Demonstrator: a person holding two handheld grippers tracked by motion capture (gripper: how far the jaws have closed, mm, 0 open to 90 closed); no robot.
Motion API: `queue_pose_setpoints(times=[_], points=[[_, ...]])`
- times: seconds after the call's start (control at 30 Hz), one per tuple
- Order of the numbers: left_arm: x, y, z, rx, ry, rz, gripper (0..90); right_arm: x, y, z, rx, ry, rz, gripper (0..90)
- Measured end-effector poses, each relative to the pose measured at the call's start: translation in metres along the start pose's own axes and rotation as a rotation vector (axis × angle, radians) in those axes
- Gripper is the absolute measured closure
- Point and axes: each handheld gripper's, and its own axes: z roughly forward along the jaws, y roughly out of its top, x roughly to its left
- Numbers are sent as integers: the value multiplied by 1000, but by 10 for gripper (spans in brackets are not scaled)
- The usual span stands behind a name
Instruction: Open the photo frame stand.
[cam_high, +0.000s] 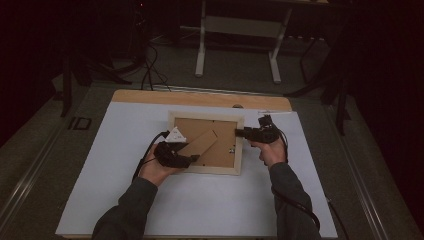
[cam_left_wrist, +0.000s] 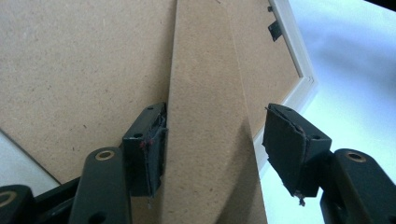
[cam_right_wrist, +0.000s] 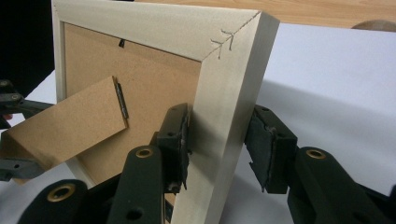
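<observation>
Fibreboard easel strut runs lengthwise between my left gripper's open fingers, while my right gripper straddles the pale wooden picture frame's rail, grip uncertain.

Dark grey sleeves; black, cabled grippers with brass-ringed holes.

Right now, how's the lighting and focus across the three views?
High view: dim, the room around the table nearly black, the picture frame small and soft. Left gripper view: bright, the brown stand flap casting a shadow on the backing. Right gripper view: well lit, frame rail sharp, the nearest black parts blurred.
</observation>
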Motion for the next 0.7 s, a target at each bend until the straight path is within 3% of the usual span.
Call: queue_pose_setpoints(times=[0.1,0.13,0.2,0.7], points=[[2,1,0,4,-15,-24,413,1,0,0,-1,1,-3,599],[5,1,0,6,-40,-54,411,2,1,-1,-1,0,-9,599],[7,2,1,14,-39,-57,406,3,1,-2,-2,-1,-17,599],[1,5,5,77,-36,-26,548,9,3,-6,-16,-7,-56,604]])
